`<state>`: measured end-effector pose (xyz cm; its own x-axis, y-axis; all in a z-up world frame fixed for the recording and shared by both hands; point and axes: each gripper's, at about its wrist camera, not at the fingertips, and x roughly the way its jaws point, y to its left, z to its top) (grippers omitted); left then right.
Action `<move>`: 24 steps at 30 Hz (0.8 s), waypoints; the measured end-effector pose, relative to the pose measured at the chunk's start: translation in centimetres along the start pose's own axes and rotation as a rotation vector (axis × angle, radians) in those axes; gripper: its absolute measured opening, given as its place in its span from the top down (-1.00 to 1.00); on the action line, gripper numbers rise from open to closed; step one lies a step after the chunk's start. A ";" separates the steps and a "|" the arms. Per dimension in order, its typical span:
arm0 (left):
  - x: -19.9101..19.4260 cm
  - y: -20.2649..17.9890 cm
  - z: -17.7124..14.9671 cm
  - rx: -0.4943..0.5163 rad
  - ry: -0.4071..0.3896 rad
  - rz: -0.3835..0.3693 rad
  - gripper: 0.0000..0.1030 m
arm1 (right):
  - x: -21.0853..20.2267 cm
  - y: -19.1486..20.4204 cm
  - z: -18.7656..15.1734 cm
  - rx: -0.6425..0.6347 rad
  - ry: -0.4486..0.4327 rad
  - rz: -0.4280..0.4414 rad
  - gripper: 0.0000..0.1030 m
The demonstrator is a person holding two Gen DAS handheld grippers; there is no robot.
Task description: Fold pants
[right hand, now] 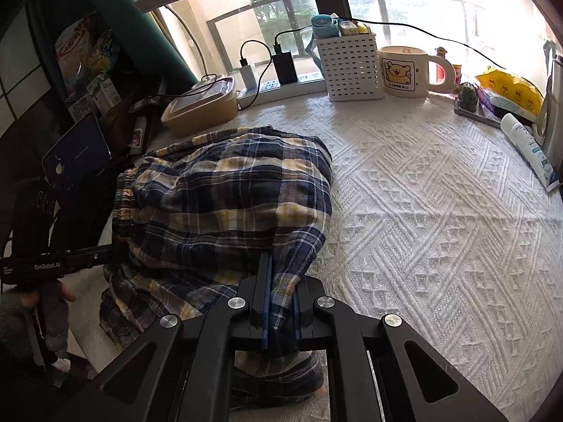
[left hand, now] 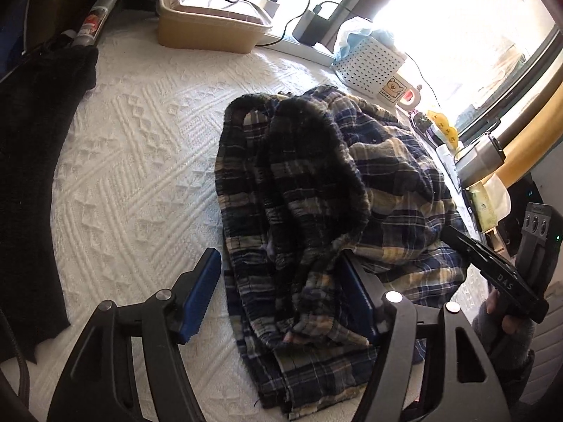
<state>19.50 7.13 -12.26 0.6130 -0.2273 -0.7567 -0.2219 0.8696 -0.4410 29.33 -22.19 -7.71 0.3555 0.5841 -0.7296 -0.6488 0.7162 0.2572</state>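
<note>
The right gripper [right hand: 279, 302] was clenched on a fold of the plaid pants [right hand: 228, 197], the cloth pinched between its blue pads [right hand: 266, 302] at about 6 o'clock in the right wrist view. The left gripper [left hand: 281, 292] stood spread wide, its left pad [left hand: 198, 295] over bare cloth cover and its right pad tucked against the heap, gripping nothing.

The pants lay bunched on the white knitted tablecloth [right hand: 422, 211]. Only the left wrist view showed their dark gathered waistband [left hand: 309, 161] humped at the centre, a black garment [left hand: 31, 176] at 9 o'clock, and the other handheld tool at 4 o'clock. Only the right wrist view showed the pinch itself, and the open stretch of tablecloth from 1 to 4 o'clock.

Beyond the heap, at 11 o'clock in the right wrist view, sat a tan lidded container [right hand: 200, 105], then a power strip [right hand: 281, 88] with chargers at 12. A white perforated basket [right hand: 352, 70] and a bear-print mug [right hand: 404, 70] stood at 1 o'clock, a yellow packet [right hand: 510, 91] and a white tube [right hand: 531, 151] at 2. A tablet [right hand: 77, 151] leaned at 9 o'clock. The raised pants hid the tablecloth behind them in both views.
</note>
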 end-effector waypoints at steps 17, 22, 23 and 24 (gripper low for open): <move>1.8 -3.0 -0.1 0.076 -0.035 0.032 0.20 | -0.5 -2.4 0.2 0.035 -0.054 0.009 -0.62; 2.1 -3.6 0.1 0.093 -0.021 0.012 0.40 | 0.9 -3.8 1.1 0.101 -0.058 0.109 -0.62; 2.1 -3.6 0.2 0.094 -0.020 0.005 0.43 | 1.1 -4.1 1.4 0.128 -0.064 0.137 -0.62; 2.1 -3.5 0.2 0.092 -0.020 -0.008 0.45 | 1.5 -4.6 1.6 0.173 -0.068 0.192 -0.62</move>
<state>21.68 3.72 -12.18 0.6295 -0.2261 -0.7434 -0.1471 0.9048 -0.3997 33.94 -24.02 -8.92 0.2856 0.7357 -0.6141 -0.5859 0.6412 0.4956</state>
